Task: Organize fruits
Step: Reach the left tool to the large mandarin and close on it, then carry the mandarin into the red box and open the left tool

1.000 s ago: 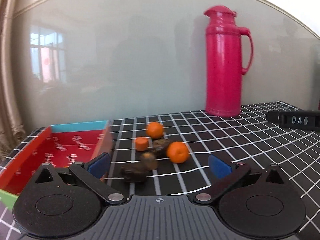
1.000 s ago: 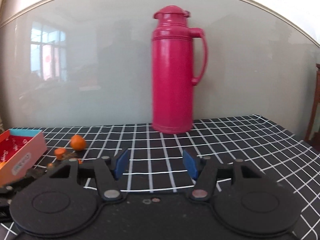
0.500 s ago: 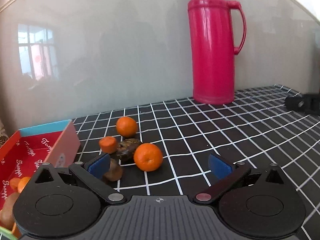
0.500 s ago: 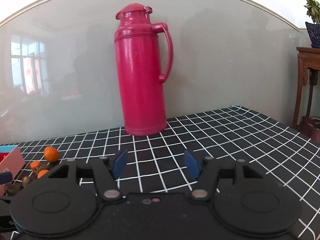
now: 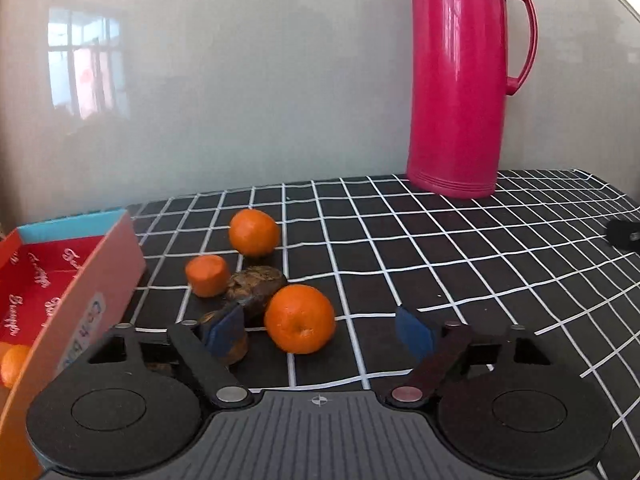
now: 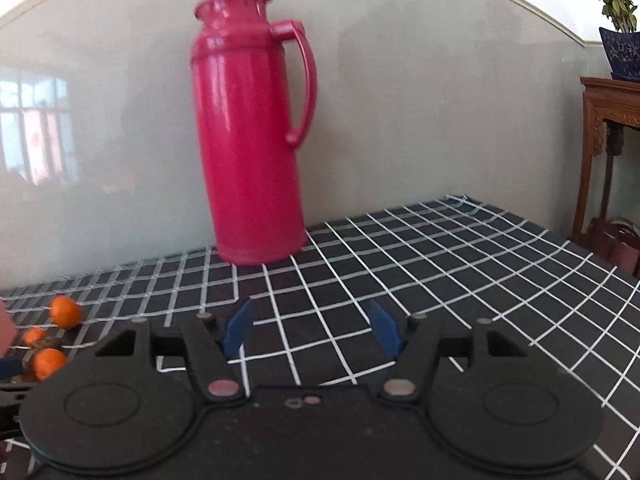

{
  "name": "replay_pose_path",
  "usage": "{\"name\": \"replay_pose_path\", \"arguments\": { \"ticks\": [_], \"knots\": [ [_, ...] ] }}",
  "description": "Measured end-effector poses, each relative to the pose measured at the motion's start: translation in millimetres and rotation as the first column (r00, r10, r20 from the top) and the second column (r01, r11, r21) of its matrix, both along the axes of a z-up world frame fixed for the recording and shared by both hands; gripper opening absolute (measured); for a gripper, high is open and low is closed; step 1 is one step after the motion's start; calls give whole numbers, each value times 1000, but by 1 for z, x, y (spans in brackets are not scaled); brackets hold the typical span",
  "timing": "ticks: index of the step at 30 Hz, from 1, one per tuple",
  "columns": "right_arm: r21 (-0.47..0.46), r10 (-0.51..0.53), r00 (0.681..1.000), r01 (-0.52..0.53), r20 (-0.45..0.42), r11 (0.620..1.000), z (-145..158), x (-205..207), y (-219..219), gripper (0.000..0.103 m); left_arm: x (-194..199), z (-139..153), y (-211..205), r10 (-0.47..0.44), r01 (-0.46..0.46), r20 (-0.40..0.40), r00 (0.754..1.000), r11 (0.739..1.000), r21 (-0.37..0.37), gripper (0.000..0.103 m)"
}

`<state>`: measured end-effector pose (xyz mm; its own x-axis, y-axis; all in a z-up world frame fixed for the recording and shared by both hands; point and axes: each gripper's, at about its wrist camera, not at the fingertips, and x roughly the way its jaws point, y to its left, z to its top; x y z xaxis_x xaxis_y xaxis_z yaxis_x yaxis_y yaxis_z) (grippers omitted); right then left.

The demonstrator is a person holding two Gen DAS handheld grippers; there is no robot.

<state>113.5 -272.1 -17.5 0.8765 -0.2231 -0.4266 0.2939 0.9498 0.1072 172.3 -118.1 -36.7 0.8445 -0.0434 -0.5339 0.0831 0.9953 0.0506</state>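
Note:
In the left wrist view my left gripper is open just above the checked cloth. A near orange lies between its jaws, closer to the left finger. Behind it lie a dark brown fruit, a small orange piece and a far orange. Another brown fruit is partly hidden by the left finger. The red box stands at the left with an orange inside. My right gripper is open and empty; the fruits show at its far left.
A tall red thermos stands at the back by the wall, also in the right wrist view. A black object lies at the right edge of the cloth. A wooden stand with a potted plant is beyond the table.
My left gripper has moved forward and right, so the near orange now lies between its jaws. My right gripper has swung right; the thermos has shifted left in its view.

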Motion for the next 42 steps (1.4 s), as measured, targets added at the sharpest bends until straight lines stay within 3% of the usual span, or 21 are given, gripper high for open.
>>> {"name": "replay_pose_path", "arguments": {
  "ticks": [2,6,7,11,20,26,36,42],
  "knots": [
    [15,8,1000,-8,-8,1000,-2,6,3,63,4,-3,0,-8,8,-15,1000,1000,0,76],
    [-2,43,999,-43,-6,999,-2,11,12,62,13,-7,6,29,-29,-46,999,999,-17,41],
    [-3,47,999,-47,-10,999,-3,12,12,62,14,-7,10,33,-35,-47,998,999,-33,39],
    [4,43,999,-43,-28,999,-4,16,8,62,12,-5,15,16,-21,-53,998,996,-85,39],
    [12,70,997,-69,-25,998,-3,18,17,62,-22,19,24,-11,13,22,1000,997,-79,39],
    [16,108,994,-108,-15,994,1,16,33,62,-48,31,52,3,-1,58,998,999,-45,39],
    [18,187,982,-187,12,982,9,7,72,62,-80,41,118,134,-133,95,986,991,-24,39],
    [-31,259,966,-258,20,966,12,-1,104,62,-92,40,147,203,-203,101,974,979,-9,39]
  ]
}}
